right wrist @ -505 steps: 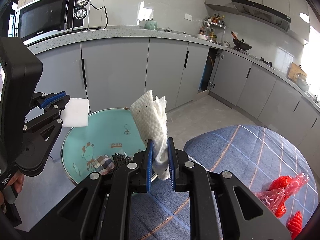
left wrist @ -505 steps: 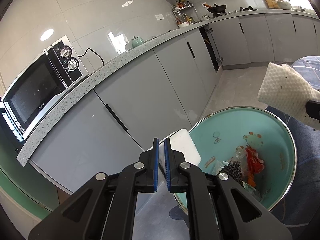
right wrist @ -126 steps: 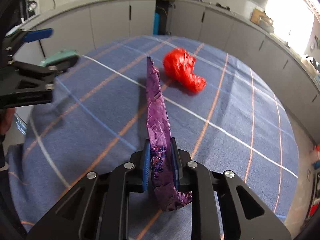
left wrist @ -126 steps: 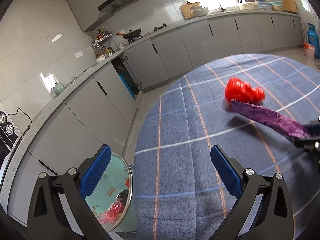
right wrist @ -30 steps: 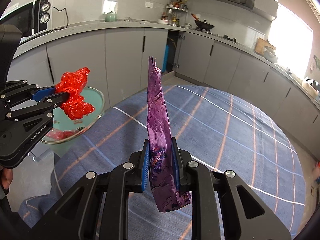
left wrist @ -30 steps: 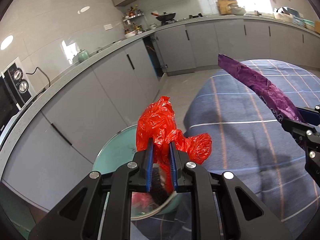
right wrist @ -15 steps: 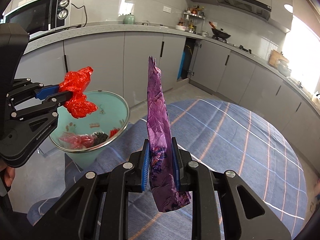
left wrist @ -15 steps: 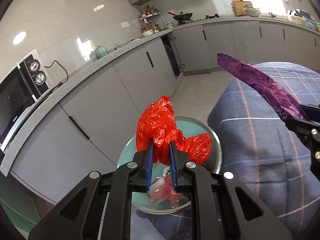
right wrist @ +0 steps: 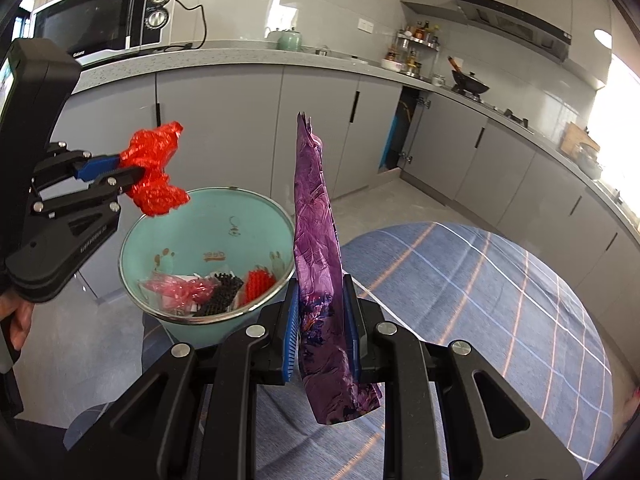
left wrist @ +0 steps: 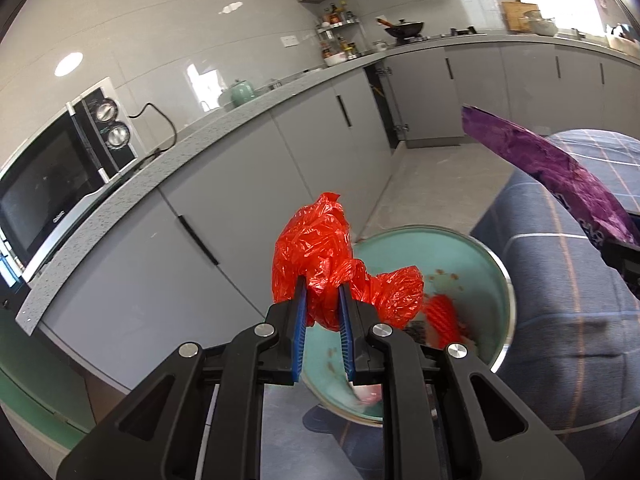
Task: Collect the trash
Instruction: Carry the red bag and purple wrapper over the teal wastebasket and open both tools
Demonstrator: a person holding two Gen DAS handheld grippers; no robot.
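Note:
My left gripper point(left wrist: 323, 292) is shut on a crumpled red plastic bag point(left wrist: 320, 256) and holds it above the near rim of a teal trash bin point(left wrist: 472, 244). In the right wrist view the left gripper point(right wrist: 132, 174) holds the red bag point(right wrist: 154, 168) over the bin's point(right wrist: 208, 216) left rim. My right gripper point(right wrist: 322, 308) is shut on a long purple wrapper point(right wrist: 316, 216) that stands upright just right of the bin. The purple wrapper point(left wrist: 540, 160) also shows at the right of the left wrist view. The bin holds red, black and white trash point(right wrist: 216, 288).
A round table with a blue plaid cloth point(right wrist: 480, 288) lies right of the bin. Grey kitchen cabinets point(right wrist: 248, 128) and a counter with a microwave point(right wrist: 104, 20) run behind. Bare floor point(left wrist: 432, 176) lies between cabinets and table.
Both grippers have swung left toward the bin with their loads. The bin now sits closer and more central in both views. Neither grip has changed.

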